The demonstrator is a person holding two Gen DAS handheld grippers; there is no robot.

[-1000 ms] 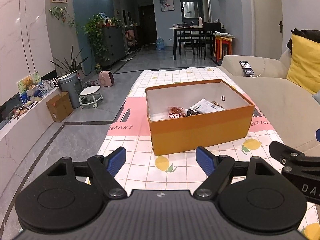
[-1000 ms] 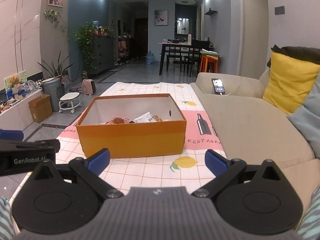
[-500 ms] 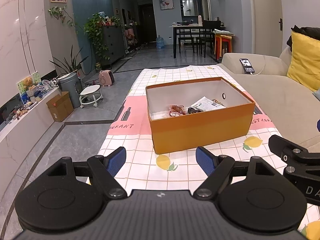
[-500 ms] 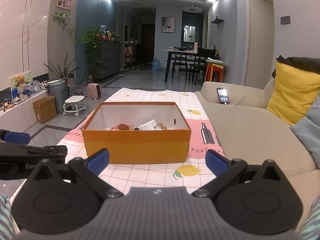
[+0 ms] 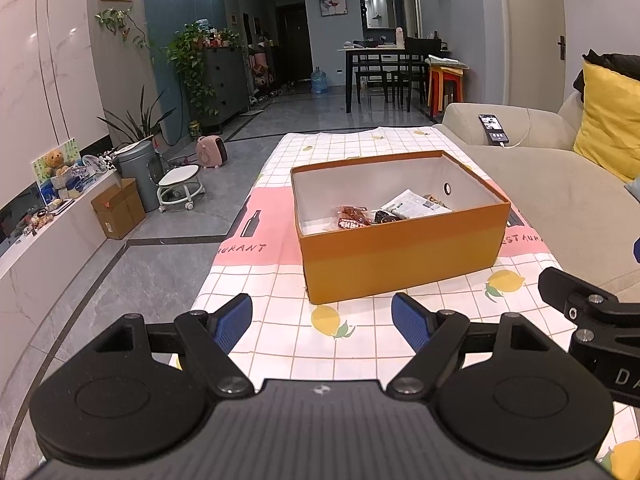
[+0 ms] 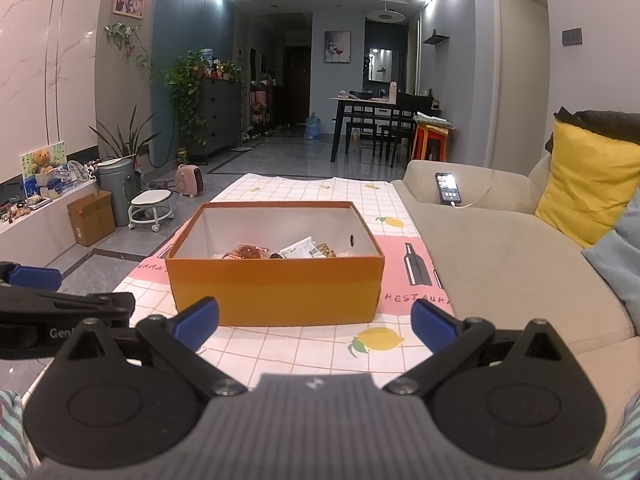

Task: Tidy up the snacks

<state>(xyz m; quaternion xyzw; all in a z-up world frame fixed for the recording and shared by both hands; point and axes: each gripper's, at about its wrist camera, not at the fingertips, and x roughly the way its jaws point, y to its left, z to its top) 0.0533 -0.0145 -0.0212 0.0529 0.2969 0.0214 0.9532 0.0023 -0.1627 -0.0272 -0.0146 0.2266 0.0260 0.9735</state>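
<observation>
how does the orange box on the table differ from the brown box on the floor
The orange box is open-topped, bright orange and holds snack packets; the brown box is plain cardboard with nothing visible inside. The orange box sits on the tablecloth, the brown box on the floor. Both are rectangular cardboard.

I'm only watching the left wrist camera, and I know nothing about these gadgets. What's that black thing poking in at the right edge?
Observer: That's the right gripper. Its own camera shows its jaws spread wide, with nothing between them.
Operator: Does that camera see my gripper too?
Observer: Yes. The left gripper shows side-on at that camera's left edge, with white lettering that starts "Gen".
Operator: Anything else I'm missing?
Observer: Striped teal fabric fills the bottom corners of the right wrist view. I cannot tell whether it is clothing.
</observation>
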